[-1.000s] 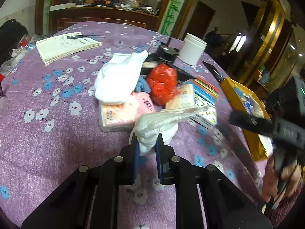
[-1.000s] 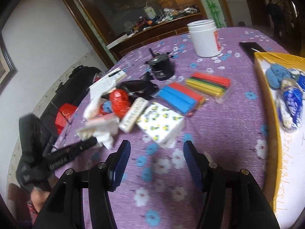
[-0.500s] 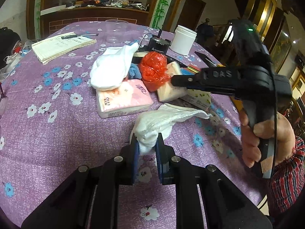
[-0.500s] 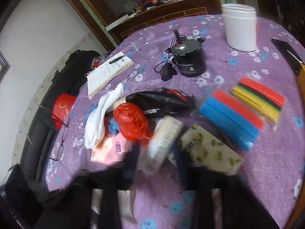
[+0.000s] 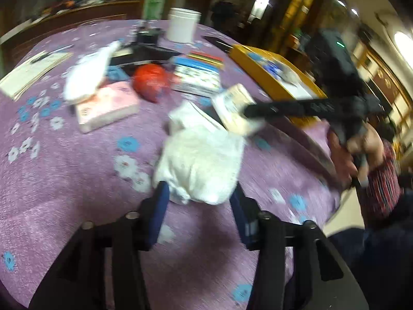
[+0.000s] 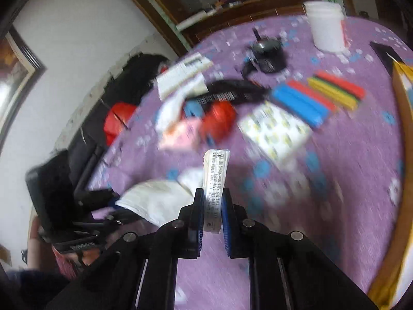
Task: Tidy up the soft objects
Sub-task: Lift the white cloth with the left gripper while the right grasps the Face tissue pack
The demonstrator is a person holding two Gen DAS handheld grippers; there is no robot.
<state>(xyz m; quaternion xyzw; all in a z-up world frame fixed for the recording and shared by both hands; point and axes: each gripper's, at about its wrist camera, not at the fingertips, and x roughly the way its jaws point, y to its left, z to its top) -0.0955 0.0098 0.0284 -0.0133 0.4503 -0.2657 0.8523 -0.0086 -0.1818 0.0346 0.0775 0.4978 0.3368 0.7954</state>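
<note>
Blue pads of the right gripper [image 6: 211, 206] pinch a slim wrapped tissue pack [image 6: 215, 180], lifted above the purple flowered tablecloth [image 6: 348, 180]. Just left of that pack, the left gripper [image 5: 198, 201] has its jaws spread, having just been opening, with a crumpled white cloth [image 5: 201, 165] lying loose between them on the tablecloth. Beyond the pack sit a red bag [image 5: 151, 81], a pink tissue pack [image 5: 108, 106] and a yellow tray [image 5: 281, 77], the tray off to its right.

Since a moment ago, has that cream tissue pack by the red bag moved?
Yes. The cream tissue pack has left its spot beside the red bag and come nearer, off the purple tablecloth, clamped in the right gripper.
</note>
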